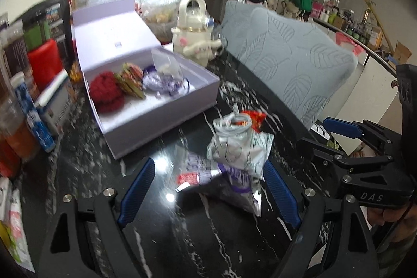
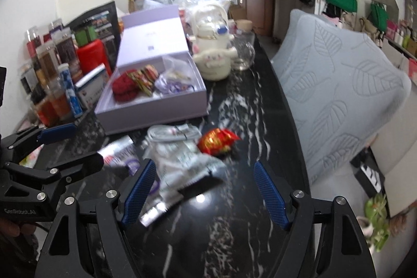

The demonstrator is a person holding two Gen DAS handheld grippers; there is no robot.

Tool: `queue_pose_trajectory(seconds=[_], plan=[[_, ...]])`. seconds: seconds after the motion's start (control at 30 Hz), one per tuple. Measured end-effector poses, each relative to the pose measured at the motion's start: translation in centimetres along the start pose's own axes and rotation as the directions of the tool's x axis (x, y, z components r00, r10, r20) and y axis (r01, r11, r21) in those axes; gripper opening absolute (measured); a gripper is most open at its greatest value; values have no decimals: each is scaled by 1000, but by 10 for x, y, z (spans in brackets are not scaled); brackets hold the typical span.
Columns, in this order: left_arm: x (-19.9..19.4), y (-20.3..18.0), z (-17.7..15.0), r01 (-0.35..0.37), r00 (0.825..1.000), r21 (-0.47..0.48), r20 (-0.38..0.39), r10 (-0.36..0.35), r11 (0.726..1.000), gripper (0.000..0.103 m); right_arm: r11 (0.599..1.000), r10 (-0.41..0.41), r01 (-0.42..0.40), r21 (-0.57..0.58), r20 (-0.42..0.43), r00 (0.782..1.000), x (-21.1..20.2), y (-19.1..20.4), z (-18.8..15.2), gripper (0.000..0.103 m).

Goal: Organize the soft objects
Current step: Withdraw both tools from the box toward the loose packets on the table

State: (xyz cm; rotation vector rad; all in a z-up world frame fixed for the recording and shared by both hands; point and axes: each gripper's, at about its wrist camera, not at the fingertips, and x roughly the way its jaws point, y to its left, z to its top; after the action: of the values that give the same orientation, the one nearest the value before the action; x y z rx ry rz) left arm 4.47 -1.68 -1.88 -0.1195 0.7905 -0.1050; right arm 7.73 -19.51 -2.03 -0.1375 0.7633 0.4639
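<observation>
An open lilac box (image 1: 166,116) (image 2: 156,113) stands on the black marble counter. It holds a red knitted piece (image 1: 106,90) (image 2: 123,86), a striped soft toy (image 1: 131,78) (image 2: 146,78) and clear-wrapped items (image 1: 164,80). Nearer lie a pile of silvery-white packets (image 1: 234,150) (image 2: 179,155) and a red foil-wrapped sweet (image 1: 254,119) (image 2: 216,141). My left gripper (image 1: 208,189) is open, hovering just before the packets. My right gripper (image 2: 206,186) is open too, with the packets near its left finger and touching neither pad. Each gripper shows at the edge of the other's view.
A cream plush-covered kettle (image 1: 194,35) (image 2: 212,48) and a glass jar (image 2: 243,54) stand behind the box. Jars, bottles and a red canister (image 1: 45,64) (image 2: 91,54) crowd the left side. A grey leaf-patterned cushion (image 1: 292,59) (image 2: 344,85) borders the counter's right edge.
</observation>
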Motion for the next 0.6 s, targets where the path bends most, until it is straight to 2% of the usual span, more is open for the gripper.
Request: queue_pose_trajectory(seconds=[0.2,0.4,0.6], plan=[[25,-5,-12,27,997,-8,-68,-27,1000,86,1000,-5,5,28,-25,1000,8,-11,-17,79],[44,-3,-16,8,994,-17,-111,-9,1000,86,999,-12,15,40,-56,998,15,-19,-24,79],[47,16,-17,-6,993,-49,-120,0,999,86,999,0,3,35,-71,997,21,-18,-24,79]])
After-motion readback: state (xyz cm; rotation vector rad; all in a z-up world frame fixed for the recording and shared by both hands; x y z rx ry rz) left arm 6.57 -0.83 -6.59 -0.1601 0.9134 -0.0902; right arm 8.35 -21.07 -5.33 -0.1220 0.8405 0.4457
